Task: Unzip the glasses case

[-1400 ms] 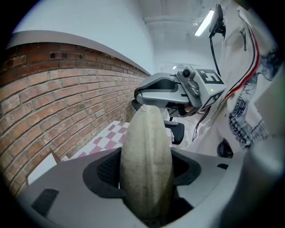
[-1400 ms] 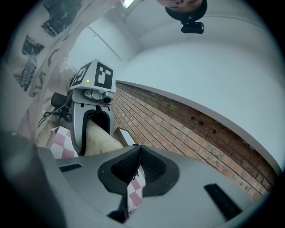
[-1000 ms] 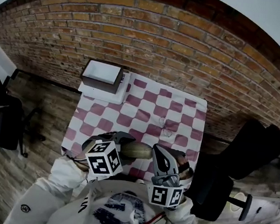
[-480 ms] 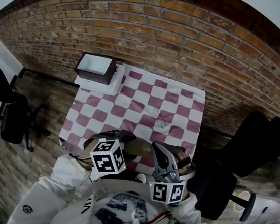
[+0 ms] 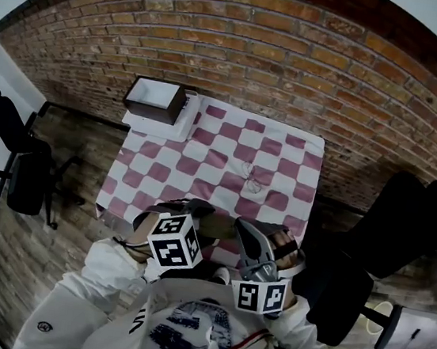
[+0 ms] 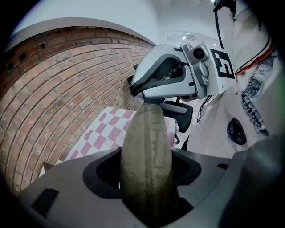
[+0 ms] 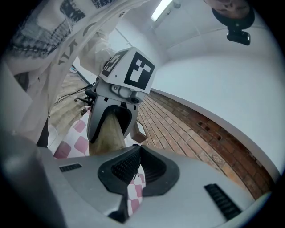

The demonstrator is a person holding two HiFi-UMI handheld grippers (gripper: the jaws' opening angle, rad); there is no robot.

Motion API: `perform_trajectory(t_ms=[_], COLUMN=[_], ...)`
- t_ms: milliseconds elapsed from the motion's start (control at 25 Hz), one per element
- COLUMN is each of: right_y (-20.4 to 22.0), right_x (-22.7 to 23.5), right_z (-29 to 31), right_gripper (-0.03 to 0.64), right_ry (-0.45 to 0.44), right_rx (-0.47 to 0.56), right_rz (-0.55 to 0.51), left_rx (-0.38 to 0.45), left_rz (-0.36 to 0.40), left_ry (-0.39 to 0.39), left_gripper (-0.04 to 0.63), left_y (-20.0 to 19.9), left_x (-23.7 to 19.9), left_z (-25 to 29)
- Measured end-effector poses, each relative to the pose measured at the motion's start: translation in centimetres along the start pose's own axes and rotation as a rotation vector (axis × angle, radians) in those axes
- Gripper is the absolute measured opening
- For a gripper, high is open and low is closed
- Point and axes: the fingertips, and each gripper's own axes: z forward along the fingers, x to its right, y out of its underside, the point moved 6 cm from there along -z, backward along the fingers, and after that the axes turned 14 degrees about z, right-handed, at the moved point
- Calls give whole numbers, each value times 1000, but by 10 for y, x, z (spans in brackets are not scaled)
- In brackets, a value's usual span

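Observation:
An olive glasses case (image 5: 215, 227) hangs in the air over the near edge of the checkered table (image 5: 205, 156), lying level between both grippers. My left gripper (image 5: 190, 207) is shut on the case's left end; in the left gripper view the case (image 6: 147, 147) fills the gap between the jaws and runs away from the camera. My right gripper (image 5: 237, 223) is shut, with its tips (image 6: 143, 95) pinching a small dark zipper tab at the case's far end. In the right gripper view the closed jaws (image 7: 137, 150) hide that end, and the case (image 7: 109, 133) shows behind them.
A dark open box (image 5: 155, 99) on a white base stands at the table's far left corner. A thin pair of glasses (image 5: 251, 182) lies mid-table. Office chairs stand left (image 5: 23, 176) and right (image 5: 403, 226). A brick floor lies beyond.
Both grippers have shifted a little together with the case held between them. Neither grip has changed. The head view has swung slightly, so the table sits differently in the picture.

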Motion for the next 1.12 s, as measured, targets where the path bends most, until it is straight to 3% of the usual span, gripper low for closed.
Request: perform_trajectory(t_ms=[520,760,880,1040,1120], right_y=[-6,-6,-9,-19,-24], right_x=[-13,-18,-22,-26,-29], right_z=[-7,-5,4,17,25], right_gripper=[15,17,17,18,18], right_ry=[-17,-9,-34,-126,-138], right_rx=[23,36,63,105,100], right_rz=[11,51,115,294,311], left_rx=[-46,-26,-3,44,65], left_rz=[-10,12,-14,-103,-139], left_ry=[-48,-117,-151,-192,-207], left_gripper=[284,284,284,284,284], left_y=[2,11,23,46,58], left_x=[15,21,21,25,26], left_z=[-4,-5,-7,-15,-18])
